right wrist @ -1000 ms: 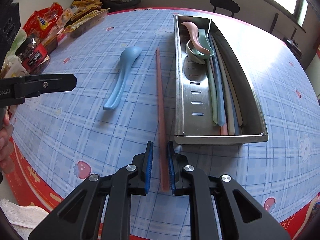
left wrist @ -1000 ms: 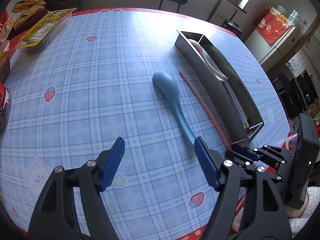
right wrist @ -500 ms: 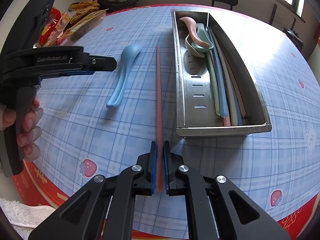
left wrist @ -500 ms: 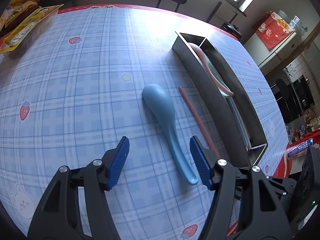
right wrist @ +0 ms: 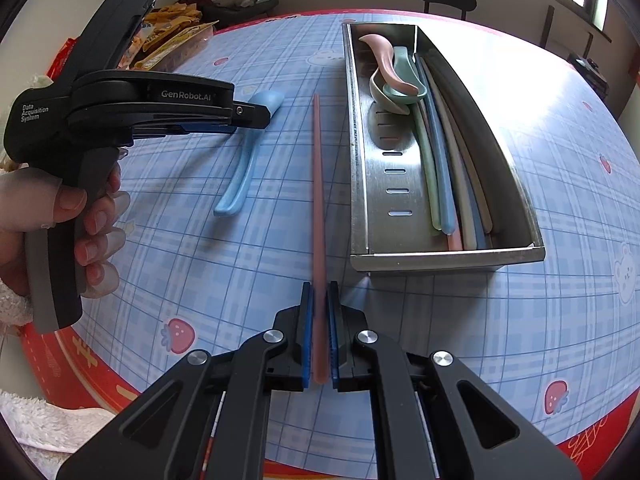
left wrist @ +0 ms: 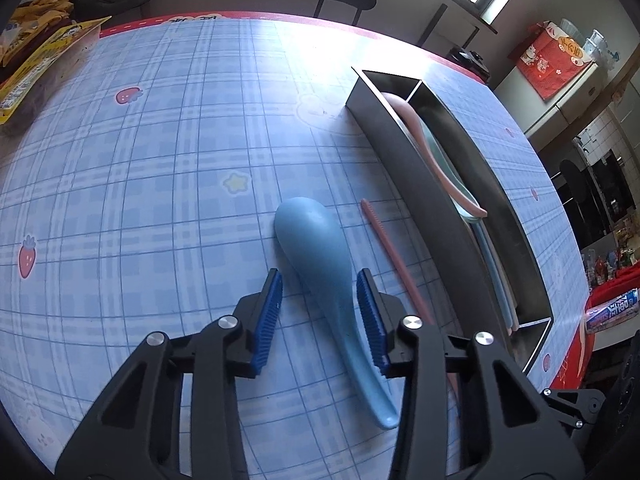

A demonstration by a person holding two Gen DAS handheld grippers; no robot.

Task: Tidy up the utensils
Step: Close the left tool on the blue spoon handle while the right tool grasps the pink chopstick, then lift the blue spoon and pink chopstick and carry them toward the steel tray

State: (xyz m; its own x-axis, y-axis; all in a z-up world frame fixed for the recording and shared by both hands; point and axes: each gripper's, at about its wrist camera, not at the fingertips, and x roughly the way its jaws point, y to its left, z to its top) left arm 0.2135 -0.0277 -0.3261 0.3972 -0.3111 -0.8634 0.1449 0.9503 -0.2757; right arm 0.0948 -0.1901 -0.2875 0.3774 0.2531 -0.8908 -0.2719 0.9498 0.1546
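The blue spoon (left wrist: 320, 264) lies on the desk (left wrist: 160, 200), its handle running lengthwise between the fingers of your left hand-held gripper (left wrist: 320, 312), which gapes unclosed. Your right hand-held gripper (right wrist: 319, 336) is clenched on the pink chopstick (right wrist: 318, 200), beside the tray (right wrist: 360, 184).

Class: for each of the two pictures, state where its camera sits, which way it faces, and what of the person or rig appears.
Left wrist: on the left gripper, facing forward over the blue spoon; its open fingers show.
Right wrist: on the right gripper, facing along the pink chopstick it clamps; the left hand shows.
Shared: spoon, chopstick, metal tray.
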